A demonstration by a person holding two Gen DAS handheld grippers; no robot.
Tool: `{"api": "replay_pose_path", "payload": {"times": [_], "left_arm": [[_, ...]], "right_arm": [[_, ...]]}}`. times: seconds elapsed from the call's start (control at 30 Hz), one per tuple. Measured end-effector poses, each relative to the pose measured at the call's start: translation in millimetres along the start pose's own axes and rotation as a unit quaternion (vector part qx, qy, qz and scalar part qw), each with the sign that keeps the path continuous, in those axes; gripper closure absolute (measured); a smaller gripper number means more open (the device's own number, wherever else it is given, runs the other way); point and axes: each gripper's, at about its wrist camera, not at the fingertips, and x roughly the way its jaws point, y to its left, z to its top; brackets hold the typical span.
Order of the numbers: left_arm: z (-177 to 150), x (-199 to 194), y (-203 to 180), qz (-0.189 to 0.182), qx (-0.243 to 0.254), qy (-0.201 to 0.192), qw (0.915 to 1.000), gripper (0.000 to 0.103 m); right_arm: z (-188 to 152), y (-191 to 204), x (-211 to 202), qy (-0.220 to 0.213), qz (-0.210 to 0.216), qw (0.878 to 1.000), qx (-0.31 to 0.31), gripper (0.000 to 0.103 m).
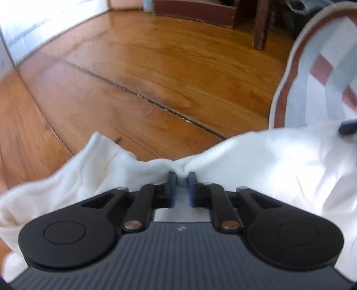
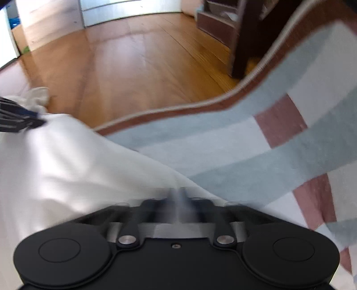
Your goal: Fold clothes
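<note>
A white garment hangs stretched between both grippers above the floor. My left gripper is shut on a bunched fold of its edge; a loose part of the cloth droops to the left. My right gripper is shut on the white garment at another edge; the view is blurred by motion. The right gripper's tip shows at the far right of the left wrist view, and the left gripper's fingers show at the far left of the right wrist view.
A checked rug in grey-blue, white and dusty red with a brown border lies on the wooden floor; the rug also shows at right in the left wrist view. Dark furniture legs and a low wooden unit stand at the back.
</note>
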Motion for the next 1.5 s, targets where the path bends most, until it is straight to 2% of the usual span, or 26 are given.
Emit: {"api": "replay_pose_path", "payload": {"times": [0.1, 0.2, 0.27, 0.33, 0.4, 0.43, 0.47, 0.5, 0.53, 0.57, 0.6, 0.67, 0.77, 0.97, 1.0, 1.03, 1.07, 1.1, 1.17, 1.2, 1.23, 1.27, 1.33, 1.37, 1.43, 1.5], "left_arm": [[4, -13, -2, 0.039, -0.010, -0.057, 0.9976, 0.100], [14, -21, -2, 0.072, -0.030, -0.083, 0.9935, 0.103], [20, -14, -8, 0.122, -0.025, -0.084, 0.9887, 0.103], [20, -15, -5, 0.097, -0.055, -0.071, 0.9911, 0.103], [19, -16, -1, 0.068, -0.089, -0.057, 0.9921, 0.102], [18, -16, 1, 0.054, -0.105, -0.050, 0.9918, 0.100], [17, -23, -2, 0.024, -0.107, -0.051, 0.9926, 0.100], [16, -31, -7, -0.008, -0.107, -0.053, 0.9927, 0.100], [15, -36, -17, -0.033, -0.089, -0.054, 0.9940, 0.100], [14, -41, -28, -0.058, -0.069, -0.054, 0.9945, 0.098], [13, -42, -41, -0.080, -0.042, -0.048, 0.9948, 0.094], [8, -39, -67, -0.116, -0.017, -0.028, 0.9927, 0.093], [2, -34, -100, -0.163, -0.008, -0.008, 0.9866, 0.093], [-13, -36, -146, -0.159, 0.045, 0.002, 0.9863, 0.093], [-16, -33, -147, -0.159, 0.037, 0.005, 0.9866, 0.091], [-21, -28, -150, -0.151, 0.029, 0.010, 0.9880, 0.088], [-25, -23, -153, -0.137, 0.028, 0.018, 0.9900, 0.087], [-28, -25, -155, -0.131, 0.026, 0.014, 0.9909, 0.087], [-31, -28, -158, -0.124, 0.021, 0.009, 0.9920, 0.087], [-31, -29, -158, -0.122, 0.016, 0.010, 0.9923, 0.087], [-30, -28, -157, -0.124, 0.010, 0.012, 0.9922, 0.087], [-29, -27, -156, -0.126, 0.004, 0.014, 0.9920, 0.087], [-27, -28, -153, -0.132, -0.006, 0.019, 0.9911, 0.087], [-25, -28, -154, -0.136, -0.007, 0.019, 0.9905, 0.087], [-26, -27, -155, -0.140, -0.002, 0.020, 0.9900, 0.087], [-28, -25, -157, -0.136, 0.002, 0.013, 0.9907, 0.087]], "right_arm": [[-5, 21, -19, -0.043, -0.073, 0.992, -0.089, 0.100], [8, 8, -30, -0.085, -0.104, 0.990, -0.052, 0.102], [15, 3, -29, -0.090, -0.114, 0.989, -0.038, 0.102], [15, -1, -18, -0.067, -0.121, 0.990, -0.019, 0.101], [0, -24, -28, -0.041, -0.116, 0.991, 0.059, 0.101], [-7, -35, -33, -0.028, -0.114, 0.988, 0.098, 0.094], [-14, -47, -38, -0.015, -0.111, 0.984, 0.137, 0.082], [-22, -58, -43, -0.002, -0.108, 0.979, 0.175, 0.075], [-29, -70, -48, 0.011, -0.105, 0.971, 0.213, 0.057], [-37, -81, -53, 0.024, -0.102, 0.962, 0.251, 0.047], [-47, -94, -61, 0.045, -0.099, 0.949, 0.296, 0.047], [-80, -113, -85, 0.110, -0.080, 0.909, 0.395, 0.046], [-131, -125, -117, 0.118, -0.036, 0.867, 0.483, 0.046], [-211, -124, -126, 0.063, -0.027, 0.774, 0.630, 0.045], [-211, -119, -131, 0.036, -0.063, 0.767, 0.637, 0.044], [-210, -114, -135, 0.018, -0.105, 0.762, 0.639, 0.036], [-204, -105, -134, 0.024, -0.165, 0.761, 0.626, 0.024], [-199, -96, -132, 0.029, -0.216, 0.763, 0.608, 0.023], [-193, -88, -115, 0.031, -0.242, 0.794, 0.557, 0.018], [-193, -83, -110, 0.013, -0.253, 0.808, 0.532, 0.019], [-192, -80, -107, -0.016, -0.260, 0.821, 0.508, 0.024], [-192, -80, -103, -0.039, -0.258, 0.834, 0.486, 0.045], [-189, -85, -103, -0.058, -0.278, 0.856, 0.431, 0.095], [-187, -90, -104, -0.069, -0.287, 0.863, 0.410, 0.095], [-185, -98, -116, -0.110, -0.315, 0.853, 0.401, 0.095], [-181, -109, -115, -0.105, -0.315, 0.862, 0.383, 0.095]]}}
